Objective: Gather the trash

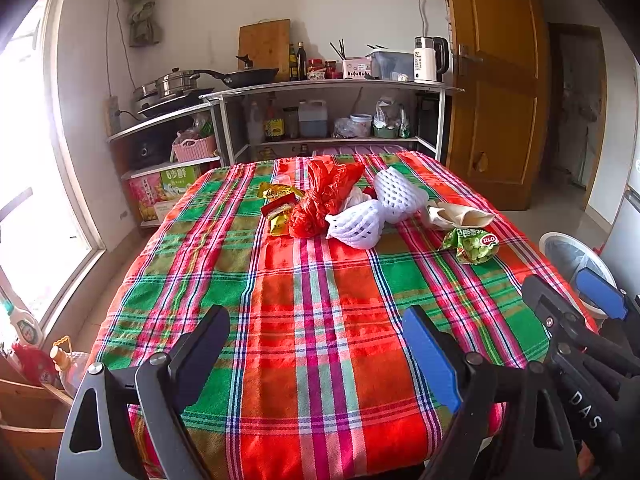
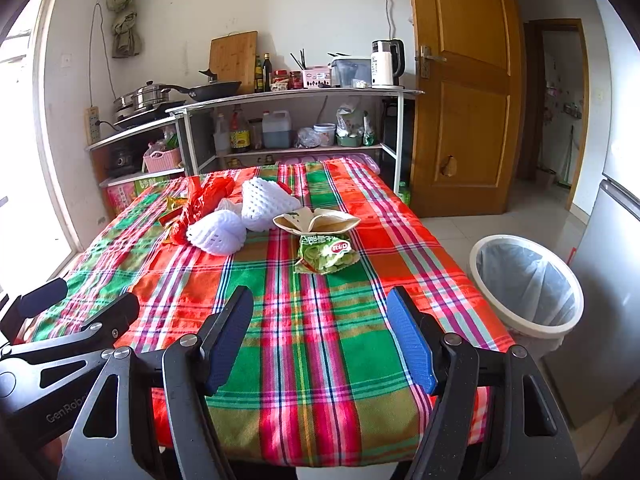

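While both grippers gape, two foam nets (image 1: 376, 208) flank one red bag (image 1: 324, 196).

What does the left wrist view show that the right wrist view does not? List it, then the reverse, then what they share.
Only the left wrist view: a yellow snack wrapper seen clearly beside the red plastic bag, and bottles on the floor by the window.
Only the right wrist view: the whole lined trash bin and the fridge side.
Both: plaid tablecloth, two white foam nets, green snack bag, both grippers open and empty.
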